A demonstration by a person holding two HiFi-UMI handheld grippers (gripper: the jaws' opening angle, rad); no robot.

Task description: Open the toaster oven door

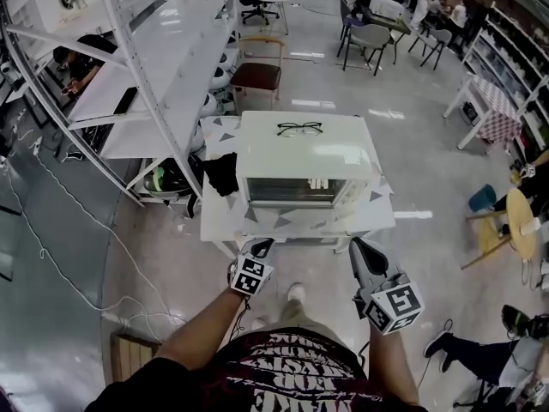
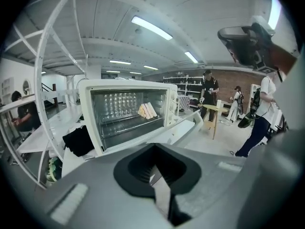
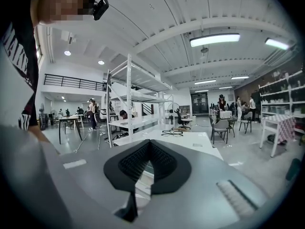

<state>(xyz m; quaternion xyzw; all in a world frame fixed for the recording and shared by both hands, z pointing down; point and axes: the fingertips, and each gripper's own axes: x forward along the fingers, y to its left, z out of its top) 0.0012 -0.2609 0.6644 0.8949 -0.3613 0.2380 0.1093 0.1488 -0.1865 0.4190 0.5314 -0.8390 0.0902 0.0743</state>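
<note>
The toaster oven (image 1: 300,157) sits on a small white table (image 1: 221,220), its door (image 1: 296,191) facing near and seemingly closed; the left gripper (image 1: 261,246) and right gripper (image 1: 359,247) hover just near of it, jaws together, empty; best to part one gripper's jaws, take the door's top edge and swing it down slowly.

We seem to be in a big open workshop-lab: past the jaws rise tall white shelving racks (image 3: 128,89), strip lights (image 3: 217,39) on a bare beamed ceiling, a mezzanine railing (image 3: 71,81) and a polished floor (image 1: 412,144). Farther beyond the jaws, people work at tables with office chairs (image 1: 371,37), and storage shelves (image 1: 506,58) line the wall.
</note>
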